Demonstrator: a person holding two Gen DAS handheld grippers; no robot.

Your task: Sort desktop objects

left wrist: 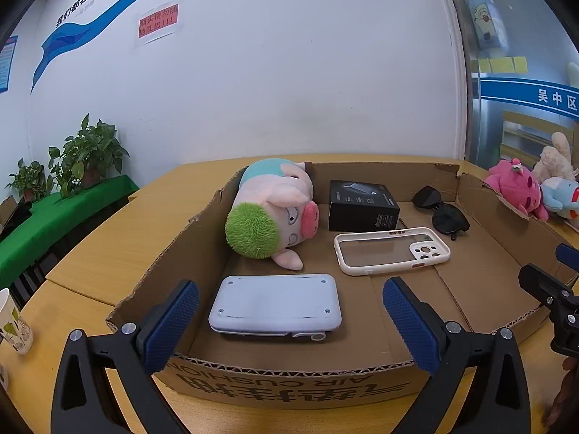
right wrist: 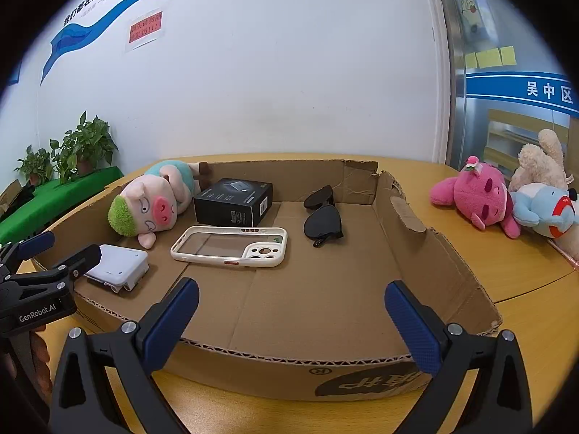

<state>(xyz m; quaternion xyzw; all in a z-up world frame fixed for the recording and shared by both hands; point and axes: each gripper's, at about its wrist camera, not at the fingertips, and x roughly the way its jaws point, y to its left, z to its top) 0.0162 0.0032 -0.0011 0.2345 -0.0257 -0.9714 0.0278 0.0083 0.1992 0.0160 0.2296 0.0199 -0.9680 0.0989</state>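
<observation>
A shallow cardboard tray (left wrist: 173, 253) (right wrist: 427, 253) holds a plush pig (left wrist: 271, 209) (right wrist: 152, 202), a black box (left wrist: 362, 204) (right wrist: 233, 202), black sunglasses (left wrist: 441, 209) (right wrist: 322, 217), a white phone case (left wrist: 391, 249) (right wrist: 231, 242) and a white flat device (left wrist: 275, 303) (right wrist: 117, 264). My left gripper (left wrist: 289, 322) is open and empty at the tray's near edge, in front of the white device. My right gripper (right wrist: 291, 320) is open and empty at the near edge, over bare tray floor.
Pink (right wrist: 474, 195), blue (right wrist: 542, 209) and beige (right wrist: 539, 162) plush toys lie on the wooden table (right wrist: 535, 311) right of the tray. A paper cup (left wrist: 12, 322) stands at the left. Potted plants (left wrist: 87, 155) stand on a green-covered table behind.
</observation>
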